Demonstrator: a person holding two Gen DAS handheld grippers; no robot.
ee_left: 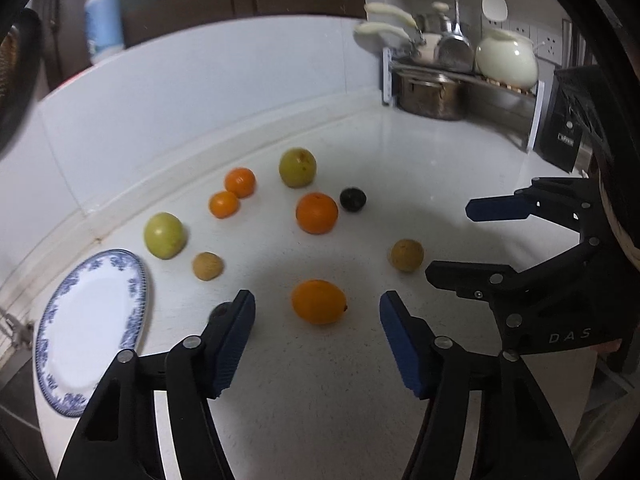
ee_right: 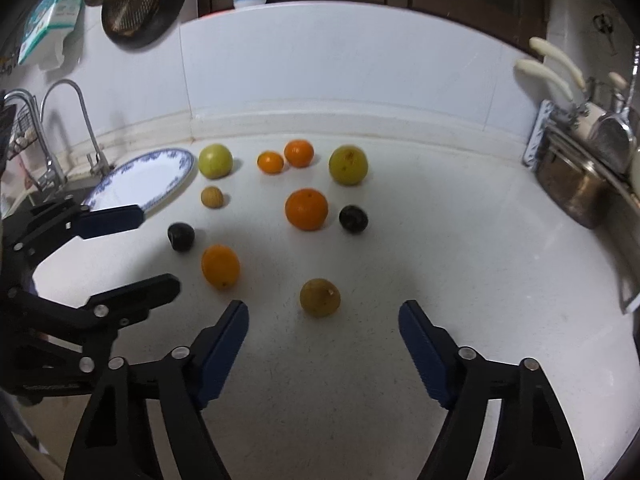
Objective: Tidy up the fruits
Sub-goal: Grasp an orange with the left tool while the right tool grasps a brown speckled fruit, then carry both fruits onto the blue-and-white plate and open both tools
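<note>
Holding both tools low over the white counter [ee_right: 460,240], I am looking down at fruit that is all lying loose, none of it on the plate yet. My left gripper [ee_left: 318,314] is spread with nothing in it, and the oval orange fruit [ee_left: 319,301] is sitting just ahead, in line with the gap between the blue pads but not touched by either one. Its long side is running across that gap, so I am judging that the pads would meet its two ends if I went straight forward and down. My right gripper [ee_right: 323,322] is likewise parted and empty, with the small brownish-green fruit [ee_right: 320,297] lying just in front of its tips, a little left of centre.

So each hand is nearest its own fruit: the left to the oval one, the right to the brownish one.

Further out, a small dark fruit [ee_right: 181,236] is resting near the left tool, then a round orange [ee_right: 306,209] with another dark fruit [ee_right: 353,219] just beside it, and a small tan one [ee_right: 212,197]. Along the back are two green fruits and two small oranges. The blue-rimmed plate [ee_right: 120,176] is lying at the far left by the sink, well apart from both fruits I am facing.
</note>
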